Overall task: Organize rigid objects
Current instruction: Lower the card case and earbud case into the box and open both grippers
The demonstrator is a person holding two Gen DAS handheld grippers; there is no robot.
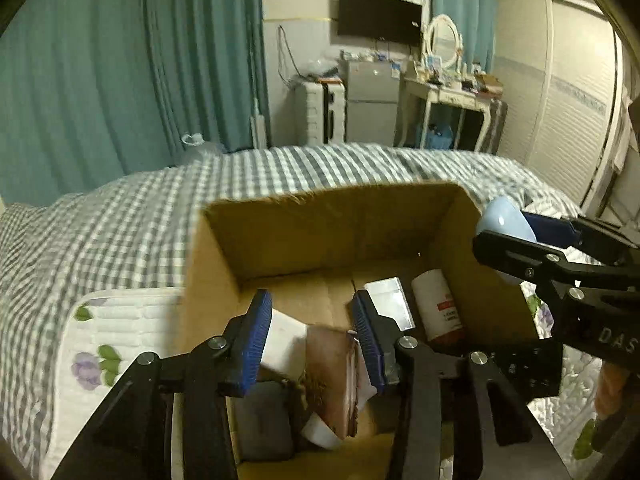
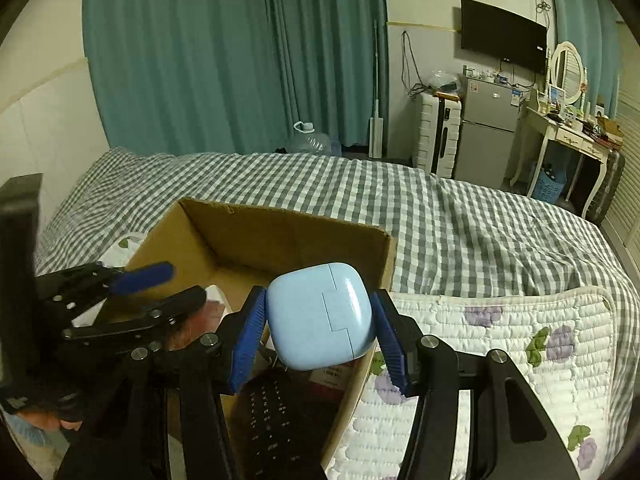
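An open cardboard box [image 1: 320,220] stands on the bed and also shows in the right wrist view [image 2: 248,232]. My right gripper [image 2: 320,324] is shut on a light blue rounded case [image 2: 320,316] and holds it over the box's right rim; the case [image 1: 502,220] also shows in the left wrist view. My left gripper [image 1: 308,336] is open and empty, low inside the box above a brown booklet [image 1: 332,376] and a white box [image 1: 284,344]. A white bottle with a red label [image 1: 438,304] and a silver case [image 1: 390,304] lie in the box.
The bed has a grey checked cover [image 2: 460,220] and a white quilted pad with purple flowers [image 2: 500,340]. A black remote [image 2: 276,416] lies in the box. Teal curtains, a fridge [image 2: 486,128] and a dressing table [image 2: 568,132] stand beyond the bed.
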